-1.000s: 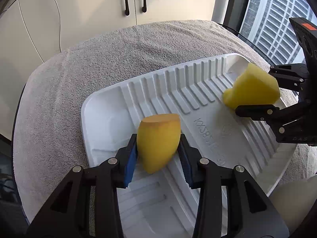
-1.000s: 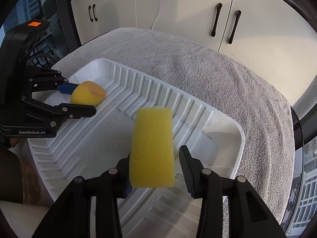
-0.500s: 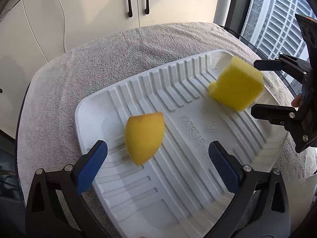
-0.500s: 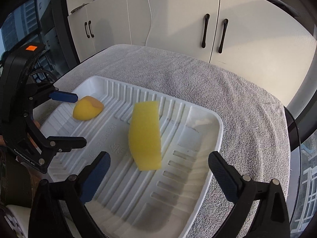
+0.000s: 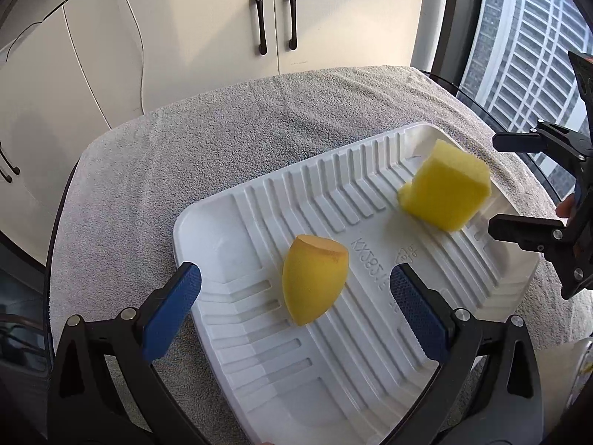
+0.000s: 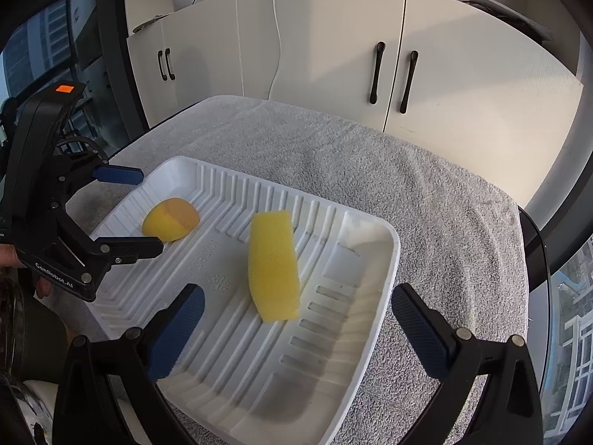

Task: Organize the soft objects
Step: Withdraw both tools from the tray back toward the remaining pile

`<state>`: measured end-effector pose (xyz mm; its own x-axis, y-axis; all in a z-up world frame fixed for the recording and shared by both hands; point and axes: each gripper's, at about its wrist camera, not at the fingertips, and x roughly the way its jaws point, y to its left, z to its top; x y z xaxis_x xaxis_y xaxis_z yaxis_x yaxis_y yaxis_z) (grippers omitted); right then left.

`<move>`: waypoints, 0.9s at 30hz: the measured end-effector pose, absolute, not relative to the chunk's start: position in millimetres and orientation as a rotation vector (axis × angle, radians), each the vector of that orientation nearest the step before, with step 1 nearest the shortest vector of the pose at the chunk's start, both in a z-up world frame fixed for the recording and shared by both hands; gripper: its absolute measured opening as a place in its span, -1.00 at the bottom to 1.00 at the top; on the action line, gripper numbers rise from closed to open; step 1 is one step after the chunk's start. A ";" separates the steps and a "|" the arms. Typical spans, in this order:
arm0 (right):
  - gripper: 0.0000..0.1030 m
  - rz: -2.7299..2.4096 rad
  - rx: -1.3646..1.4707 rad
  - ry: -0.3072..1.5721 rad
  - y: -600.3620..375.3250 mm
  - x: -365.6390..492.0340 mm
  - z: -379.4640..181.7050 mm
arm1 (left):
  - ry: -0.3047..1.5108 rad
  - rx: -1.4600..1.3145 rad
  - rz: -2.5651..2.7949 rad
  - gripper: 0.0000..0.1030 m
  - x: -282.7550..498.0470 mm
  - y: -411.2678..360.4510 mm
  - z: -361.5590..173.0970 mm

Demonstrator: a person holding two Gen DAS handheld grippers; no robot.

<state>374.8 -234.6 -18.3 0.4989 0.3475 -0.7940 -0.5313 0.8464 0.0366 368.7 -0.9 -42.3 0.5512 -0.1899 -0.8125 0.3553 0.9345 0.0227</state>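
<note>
Hidden or cut off: your hands barely show, only a sliver of skin behind the right gripper in the left wrist view. The near corner of the white ribbed tray (image 5: 229, 222) runs out of frame below the fingers in both views. The moulded lettering on the tray floor is only partly readable.

Left gripper (image 5: 294, 298): you have just been opening its jaws; they stand wide apart with nothing clamped. The egg-shaped yellow sponge (image 5: 313, 283) lies on the tray floor between the blue pads (image 5: 172, 307), clear of both.

Right gripper (image 6: 296, 319): jaws just opened too, now fully spread and empty. The rectangular yellow sponge (image 6: 274, 267) lies on the tray ribs ahead of the fingers, apart from each pad.

Edges and room: the tray sits on a grey towel (image 5: 222, 141) covering the table. The rectangular sponge is near the tray's right rim, well apart from the egg-shaped one. Bare towel runs beyond the tray toward white cabinets (image 6: 333, 55). The table's dark edge shows just beside the towel, with a window (image 5: 533, 55) past it.
</note>
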 end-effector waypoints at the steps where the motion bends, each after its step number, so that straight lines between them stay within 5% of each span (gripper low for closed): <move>1: 1.00 0.534 -0.225 0.901 -235.3 373.8 -16.6 | 0.928 0.189 -0.321 1.00 368.4 0.8 -40.1; 27: 1.00 0.406 -0.125 0.724 -296.5 260.8 94.5 | 0.689 0.058 -0.202 1.00 246.5 83.1 78.1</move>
<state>260.8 -296.5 94.5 0.6749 0.3176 -0.6661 -0.4030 0.9148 0.0279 246.5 83.1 78.1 0.7531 -0.1659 -0.6367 0.2043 0.9788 -0.0134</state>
